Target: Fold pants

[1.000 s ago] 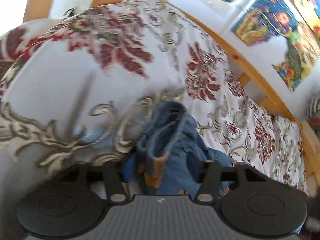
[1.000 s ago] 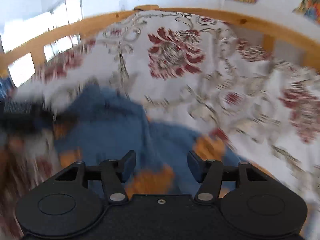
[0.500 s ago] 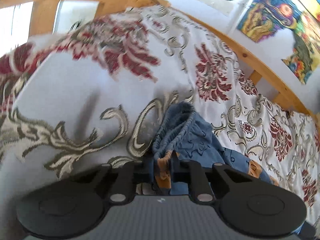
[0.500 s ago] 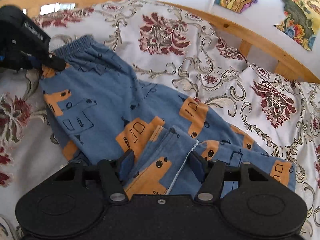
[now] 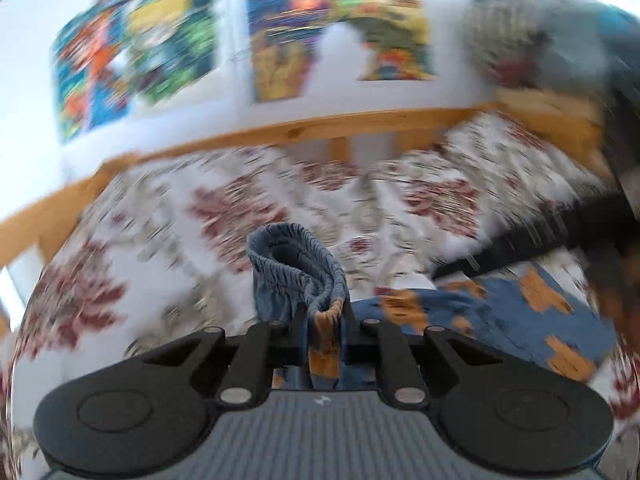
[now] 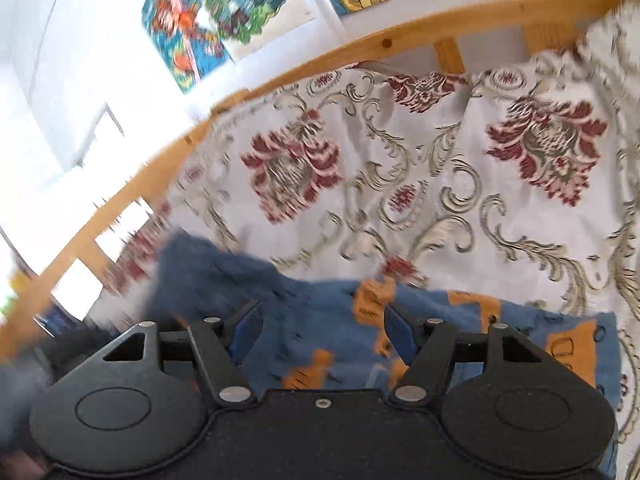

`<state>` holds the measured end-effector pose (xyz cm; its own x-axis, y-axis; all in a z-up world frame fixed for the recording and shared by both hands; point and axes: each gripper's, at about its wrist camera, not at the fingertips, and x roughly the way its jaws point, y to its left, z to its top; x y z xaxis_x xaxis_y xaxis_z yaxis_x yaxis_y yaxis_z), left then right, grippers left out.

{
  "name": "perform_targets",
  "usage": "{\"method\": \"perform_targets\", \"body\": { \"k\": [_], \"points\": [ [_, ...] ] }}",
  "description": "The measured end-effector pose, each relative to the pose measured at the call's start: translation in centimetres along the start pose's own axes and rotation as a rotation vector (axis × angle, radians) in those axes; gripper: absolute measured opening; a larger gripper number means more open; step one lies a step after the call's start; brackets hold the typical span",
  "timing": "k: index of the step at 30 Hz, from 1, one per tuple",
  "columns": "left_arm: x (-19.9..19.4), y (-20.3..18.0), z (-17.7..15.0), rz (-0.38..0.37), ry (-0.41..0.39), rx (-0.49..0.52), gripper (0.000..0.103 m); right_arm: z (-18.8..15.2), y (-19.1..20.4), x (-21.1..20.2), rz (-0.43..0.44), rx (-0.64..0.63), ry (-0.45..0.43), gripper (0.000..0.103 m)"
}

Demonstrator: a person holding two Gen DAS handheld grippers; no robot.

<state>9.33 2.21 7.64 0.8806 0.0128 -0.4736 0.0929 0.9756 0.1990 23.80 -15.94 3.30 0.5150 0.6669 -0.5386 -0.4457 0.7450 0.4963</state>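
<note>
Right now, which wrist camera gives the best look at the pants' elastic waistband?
The left wrist view: the waistband stands bunched and sharp right above the left gripper, which is shut on it. The right wrist view shows only blurred blue fabric of the pants; no waistband is distinguishable.

No words, numbers or brand names can be read anywhere; the wall posters (image 6: 208, 20) carry only colourful drawings, blurred in the left view.

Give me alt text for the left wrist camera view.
The left gripper is shut on the elastic waistband of blue pants with orange prints, above a floral bedspread. The blurred background shows a wooden bed rail and colourful wall pictures.
</note>
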Motion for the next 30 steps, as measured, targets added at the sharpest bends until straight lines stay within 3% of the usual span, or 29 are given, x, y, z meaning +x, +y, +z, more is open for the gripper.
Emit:
{"method": "perform_targets", "body": {
  "k": [6, 9, 12, 14, 16, 19, 30],
  "points": [
    [0.3, -5.6, 0.6, -0.032, 0.001, 0.165, 0.015, 3.1, 1.0, -0.7, 0.115, 0.011, 0.074, 0.071],
    [0.4, -7.3, 0.4, -0.021, 0.004, 0.215, 0.015, 3.2, 1.5, -0.4, 0.085, -0.009, 0.108, 0.069],
    [0.6, -8.2, 0.2, -0.019, 0.011, 0.242, 0.015, 2.8, 1.8, -0.2, 0.061, -0.027, 0.11, 0.056],
    [0.7, -8.5, 0.3, -0.028, 0.013, 0.249, 0.015, 2.6, 1.5, 0.0, 0.056, -0.024, 0.113, 0.037],
    [0.9, -8.6, 0.3, -0.035, 0.015, 0.252, 0.015, 2.3, 1.2, 0.1, 0.059, -0.013, 0.117, 0.024],
    [0.8, -9.0, 0.5, -0.043, 0.023, 0.247, 0.015, 2.0, 0.8, -0.3, 0.067, -0.004, 0.107, 0.014],
    [1.1, -12.6, 1.5, -0.114, -0.015, 0.341, 0.016, 1.6, -2.6, -4.5, 0.062, 0.033, 0.041, 0.009]
  ]
}}
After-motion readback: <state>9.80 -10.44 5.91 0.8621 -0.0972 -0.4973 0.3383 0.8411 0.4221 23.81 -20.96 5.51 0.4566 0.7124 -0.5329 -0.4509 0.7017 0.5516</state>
